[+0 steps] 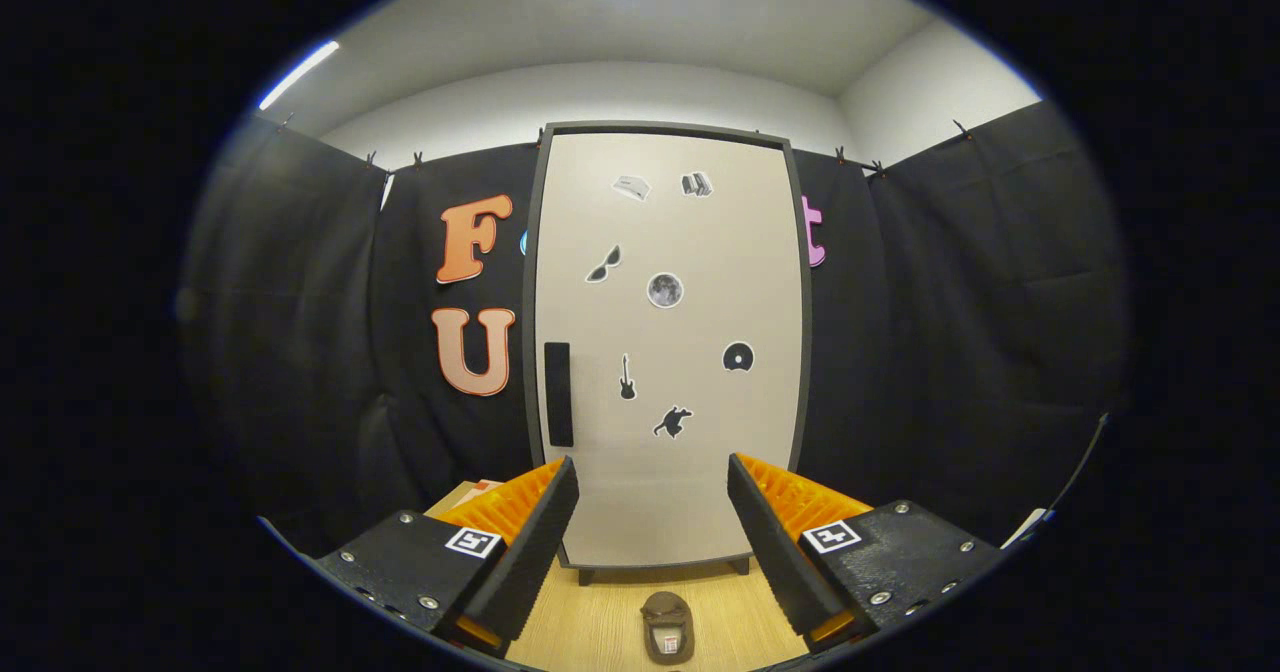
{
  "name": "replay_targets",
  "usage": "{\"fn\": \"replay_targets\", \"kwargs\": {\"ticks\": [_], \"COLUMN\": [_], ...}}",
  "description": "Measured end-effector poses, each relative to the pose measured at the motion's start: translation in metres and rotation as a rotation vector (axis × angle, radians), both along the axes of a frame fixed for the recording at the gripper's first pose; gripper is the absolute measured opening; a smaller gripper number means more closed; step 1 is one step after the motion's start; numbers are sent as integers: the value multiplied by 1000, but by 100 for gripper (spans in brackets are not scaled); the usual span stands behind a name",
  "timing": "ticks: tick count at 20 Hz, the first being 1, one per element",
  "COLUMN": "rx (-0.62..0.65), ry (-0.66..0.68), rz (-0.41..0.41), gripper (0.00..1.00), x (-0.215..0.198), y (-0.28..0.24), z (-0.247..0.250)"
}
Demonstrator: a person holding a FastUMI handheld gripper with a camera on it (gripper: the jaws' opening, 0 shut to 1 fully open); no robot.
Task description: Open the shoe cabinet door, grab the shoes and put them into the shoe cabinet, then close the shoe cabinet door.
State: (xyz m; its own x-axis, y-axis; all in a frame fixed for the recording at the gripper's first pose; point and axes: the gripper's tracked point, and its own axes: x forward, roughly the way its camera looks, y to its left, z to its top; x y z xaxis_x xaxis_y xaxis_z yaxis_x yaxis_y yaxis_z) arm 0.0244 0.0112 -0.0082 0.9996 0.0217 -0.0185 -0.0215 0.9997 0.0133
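Wooden floor (600, 632) holds a shoe (667, 627) between the released tool (652, 512), before the closed shoe cabinet (665, 352).

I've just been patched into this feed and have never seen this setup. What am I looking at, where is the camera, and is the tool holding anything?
The camera is a wide-angle lens riding on a handheld two-finger gripper, looking forward along its fingers. A person carries the tool; there is no robot arm. The two ridged wedges at the bottom are those fingers, spread wide apart with nothing between them, so nothing is held.

Straight ahead, beyond the fingers, stands the shoe cabinet: a tall pale door in a dark frame, closed, with small stickers on it and a dark vertical handle near its left edge. It rests on short feet on a light wooden floor.

On that floor, between the fingers and close to the camera, lies a small brown shoe.
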Motion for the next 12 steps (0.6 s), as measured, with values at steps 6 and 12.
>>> {"fn": "replay_targets", "kwargs": {"ticks": [6, 12], "rx": [8, 15], "ry": [10, 10], "rz": [30, 81], "gripper": [94, 94], "x": [16, 50], "y": [19, 54], "z": [-3, -5]}}
